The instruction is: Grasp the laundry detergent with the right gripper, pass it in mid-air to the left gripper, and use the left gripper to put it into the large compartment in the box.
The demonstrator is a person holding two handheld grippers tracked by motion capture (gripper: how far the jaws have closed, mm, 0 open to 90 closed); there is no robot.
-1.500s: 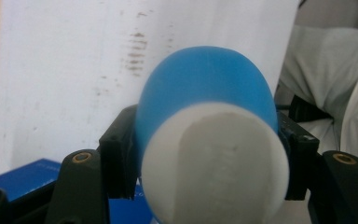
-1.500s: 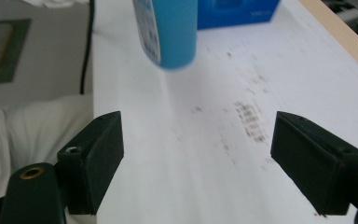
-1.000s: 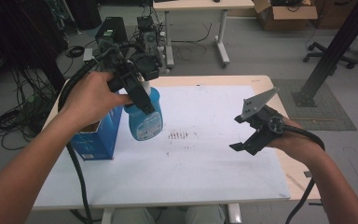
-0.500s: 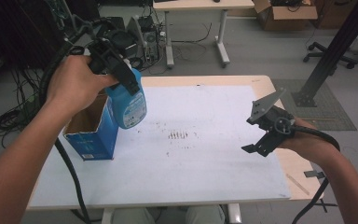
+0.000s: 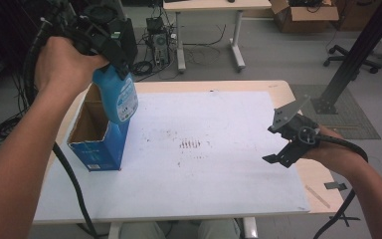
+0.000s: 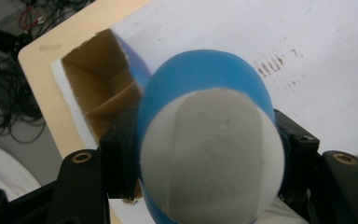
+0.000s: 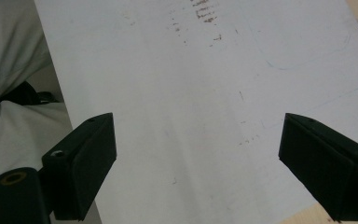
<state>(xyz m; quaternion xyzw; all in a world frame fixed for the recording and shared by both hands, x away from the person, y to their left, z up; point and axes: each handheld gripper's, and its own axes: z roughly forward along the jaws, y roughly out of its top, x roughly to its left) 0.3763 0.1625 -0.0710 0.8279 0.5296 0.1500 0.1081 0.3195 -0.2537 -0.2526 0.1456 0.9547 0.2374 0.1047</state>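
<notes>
My left gripper (image 5: 113,67) is shut on a blue bottle (image 5: 117,97) with a white cap end, held in the air over the open blue cardboard box (image 5: 95,144) at the table's left. In the left gripper view the bottle (image 6: 209,149) sits clamped between both black jaws, its white end toward the camera, with the box's brown inside (image 6: 103,88) below it. My right gripper (image 5: 282,149) hangs open over the right side of the white sheet (image 5: 219,164). In the right gripper view its jaws stand wide apart with nothing between them, only the white sheet (image 7: 191,102).
Brown scuff marks (image 5: 191,144) mark the sheet's middle. The wooden table edge (image 5: 323,199) carries a small dark clip (image 5: 335,185) at the right. Beyond the table are cables, another table (image 5: 209,10), a cardboard box (image 5: 303,10) and a black post (image 5: 358,55).
My left hand has lifted the blue bottle higher and carried it left, over the box's opening. The right gripper has stayed almost where it was, still open.
</notes>
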